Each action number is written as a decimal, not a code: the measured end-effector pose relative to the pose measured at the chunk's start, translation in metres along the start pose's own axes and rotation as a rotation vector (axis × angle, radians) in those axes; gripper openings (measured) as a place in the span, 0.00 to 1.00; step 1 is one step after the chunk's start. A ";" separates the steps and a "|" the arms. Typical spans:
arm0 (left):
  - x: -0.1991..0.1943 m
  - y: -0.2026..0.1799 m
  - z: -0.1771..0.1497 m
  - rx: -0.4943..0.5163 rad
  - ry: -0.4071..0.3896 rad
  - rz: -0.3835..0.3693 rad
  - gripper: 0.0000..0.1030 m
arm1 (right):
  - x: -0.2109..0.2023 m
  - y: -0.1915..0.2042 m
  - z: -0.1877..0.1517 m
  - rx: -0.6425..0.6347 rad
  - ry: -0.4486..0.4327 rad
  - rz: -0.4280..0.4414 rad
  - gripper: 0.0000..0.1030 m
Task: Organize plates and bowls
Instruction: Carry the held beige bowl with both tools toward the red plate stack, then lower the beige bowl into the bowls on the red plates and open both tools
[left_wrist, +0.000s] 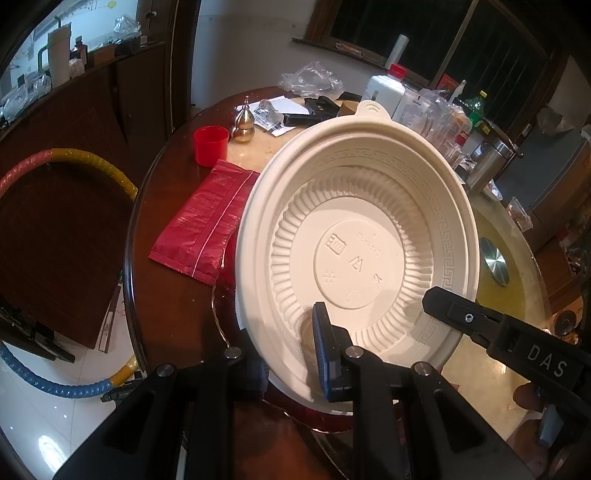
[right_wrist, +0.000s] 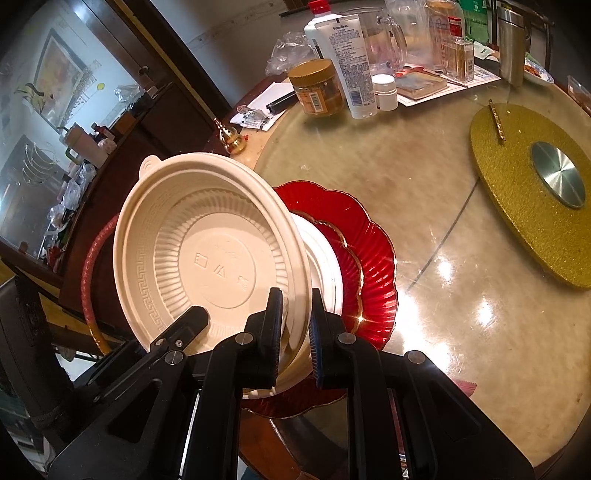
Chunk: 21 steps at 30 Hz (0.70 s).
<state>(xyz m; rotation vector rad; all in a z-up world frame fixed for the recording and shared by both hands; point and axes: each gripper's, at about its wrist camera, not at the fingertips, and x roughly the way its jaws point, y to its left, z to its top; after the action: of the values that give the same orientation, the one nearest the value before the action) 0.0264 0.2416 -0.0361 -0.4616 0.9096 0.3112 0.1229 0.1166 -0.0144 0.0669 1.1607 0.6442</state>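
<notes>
A cream plastic bowl (left_wrist: 354, 229) (right_wrist: 207, 251) with a ribbed wall is tilted up on its edge, its inside facing both cameras. My left gripper (left_wrist: 291, 362) is shut on its near rim: the blue pad lies inside the bowl and the other finger is hidden behind the wall. My right gripper (right_wrist: 295, 325) is shut on the rim a little further along; one of its fingers (left_wrist: 461, 314) shows in the left wrist view. Under the bowl a white dish (right_wrist: 327, 258) sits on a red scalloped plate (right_wrist: 373, 258).
A red packet (left_wrist: 207, 221), a red cup (left_wrist: 210, 144) and a brass gourd (left_wrist: 243, 125) lie left of the bowl. Jars and bottles (right_wrist: 351, 62) crowd the far side of the glass-topped table (right_wrist: 424, 184). A gold turntable (right_wrist: 517, 221) sits to the right. A coloured hoop (left_wrist: 92, 158) leans beside the table.
</notes>
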 end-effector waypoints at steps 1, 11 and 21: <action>0.001 0.001 0.000 -0.001 0.003 -0.001 0.19 | 0.000 0.000 0.000 -0.001 0.000 -0.001 0.13; 0.008 -0.008 0.002 0.046 0.057 0.005 0.39 | 0.001 0.002 0.001 -0.002 -0.001 0.006 0.13; 0.003 -0.008 0.001 0.056 0.049 0.002 0.53 | -0.003 -0.003 0.002 0.016 -0.012 0.015 0.13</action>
<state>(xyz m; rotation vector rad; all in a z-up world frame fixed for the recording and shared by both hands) 0.0324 0.2353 -0.0362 -0.4183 0.9645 0.2764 0.1253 0.1129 -0.0125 0.0932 1.1549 0.6471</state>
